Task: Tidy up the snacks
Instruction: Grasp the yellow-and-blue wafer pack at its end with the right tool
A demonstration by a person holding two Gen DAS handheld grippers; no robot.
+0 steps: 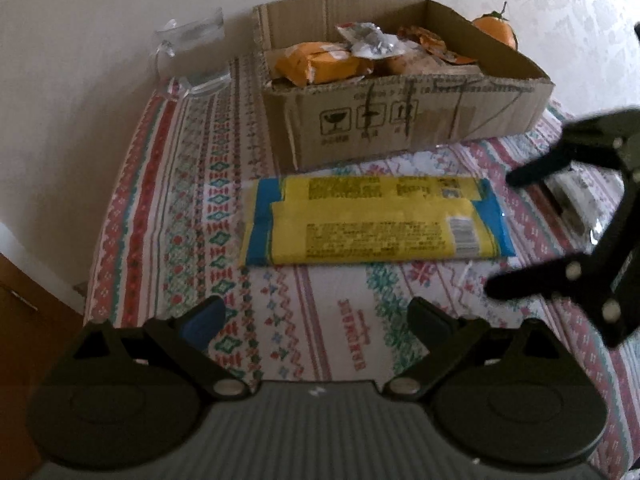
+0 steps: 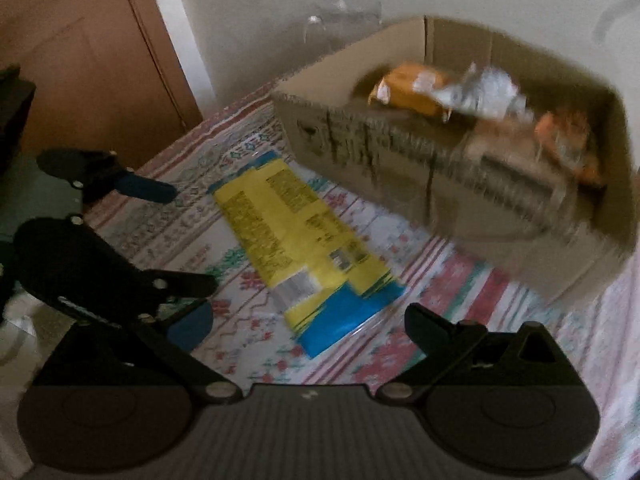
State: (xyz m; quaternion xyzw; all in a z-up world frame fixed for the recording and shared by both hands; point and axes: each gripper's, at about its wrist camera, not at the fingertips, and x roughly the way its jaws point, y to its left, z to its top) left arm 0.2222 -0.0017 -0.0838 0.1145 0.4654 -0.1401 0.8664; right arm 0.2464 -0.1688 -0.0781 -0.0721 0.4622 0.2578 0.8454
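Nearest in the left wrist view, the left claw (image 1: 316,316) was seen released, its two fingers spread wide with nothing between them, held above a table covered by a patterned tablecloth (image 1: 168,208) in red, green and white bands. To the right of it, the right claw (image 1: 500,236) was seen entering from the right edge, likewise spread apart and empty. In the right wrist view the right claw (image 2: 308,324) was shown released above the near end of the snack packs, and the left claw (image 2: 192,236) was seen at the left, also spread.

Just beyond the claws, two long yellow-and-blue snack packs (image 1: 372,220) were laid flat on the tablecloth, side by side and overlapping, printed backs up, untouched by either claw. In the right wrist view the same snack packs (image 2: 304,240) were seen running from the near centre toward the far left.

Farther back, just behind the packs, an open cardboard box (image 1: 400,120) was placed on the table. Inside it, orange snack packets (image 1: 324,64) and a crumpled silver wrapper (image 1: 368,40) were piled. The box (image 2: 400,160) was blurred in the right wrist view.

Left of the box, at the far table edge near the wall, a clear glass pitcher (image 1: 192,56) was seen. Behind the box's far right corner, an orange fruit (image 1: 496,28) with a stem was partly hidden.
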